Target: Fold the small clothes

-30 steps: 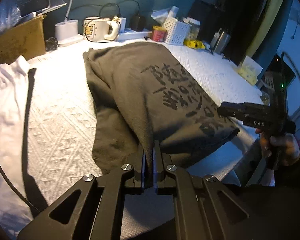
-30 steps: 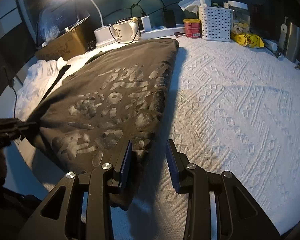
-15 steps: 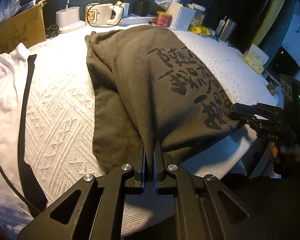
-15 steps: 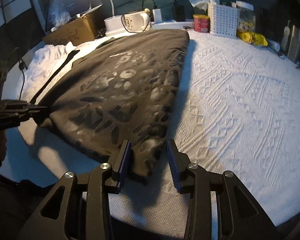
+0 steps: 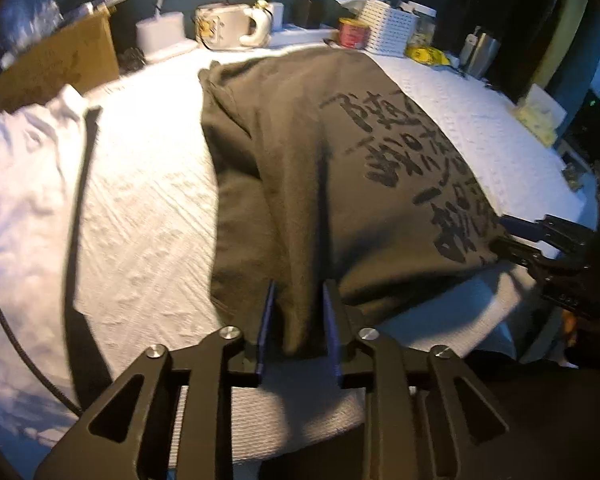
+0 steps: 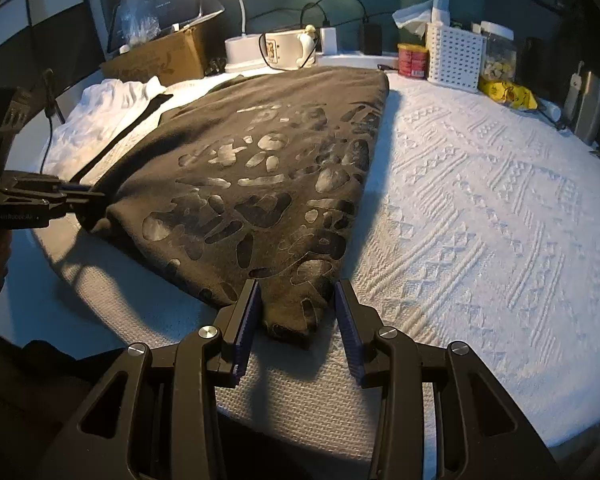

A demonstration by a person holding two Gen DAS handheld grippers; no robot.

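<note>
- Currently, table, white textured cover.
- Dark printed shirt lies folded lengthwise across table centre, running 12 to 6 o'clock.
- Left gripper: jaws apart, straddling shirt's near corner, released.
- Right gripper: jaws apart around the other near corner, released.

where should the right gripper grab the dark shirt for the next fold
Grip the near right corner of the shirt, which lies flat between the open right gripper fingers. Come in low from the near table edge: the fold line runs away from you along the right side, so that corner is thick and exposed.
</note>
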